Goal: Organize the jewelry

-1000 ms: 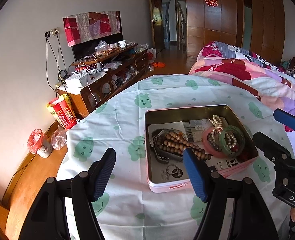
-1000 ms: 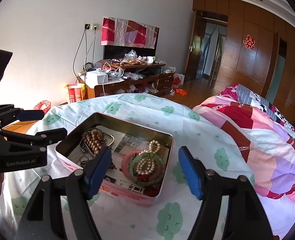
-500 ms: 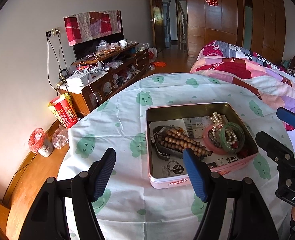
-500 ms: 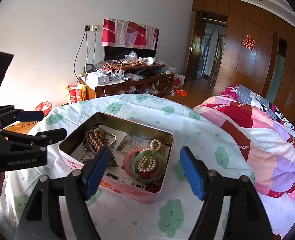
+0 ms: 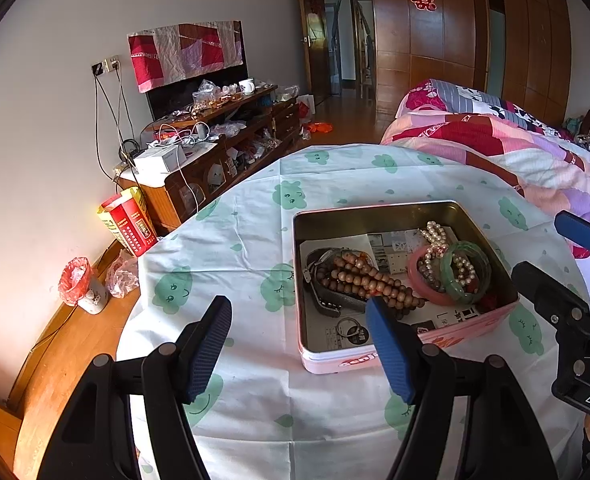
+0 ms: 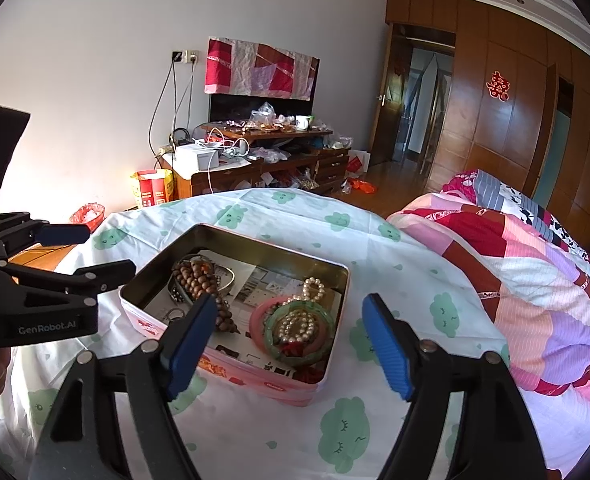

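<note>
The tin (image 6: pixel 231 240) sits open on the clothed table (image 5: pixel 255 240), its long axis running across in front of both tongs. Inside, wooden beads (image 5: pixel 375 280) lie toward the tin's left end, strung diagonally; the green bangle (image 6: pixel 295 328), pink bangle (image 6: pixel 259 320) and pearls (image 6: pixel 313 286) crowd its right end. The left tongs (image 5: pixel 299 356) stand wide and empty, near the tin's left front corner. The right tongs (image 6: pixel 291 344), also wide with jaws that have just been opening, hold nothing and frame the bangles straight ahead, so the right hand looks nearer those, the left nearer the beads
</note>
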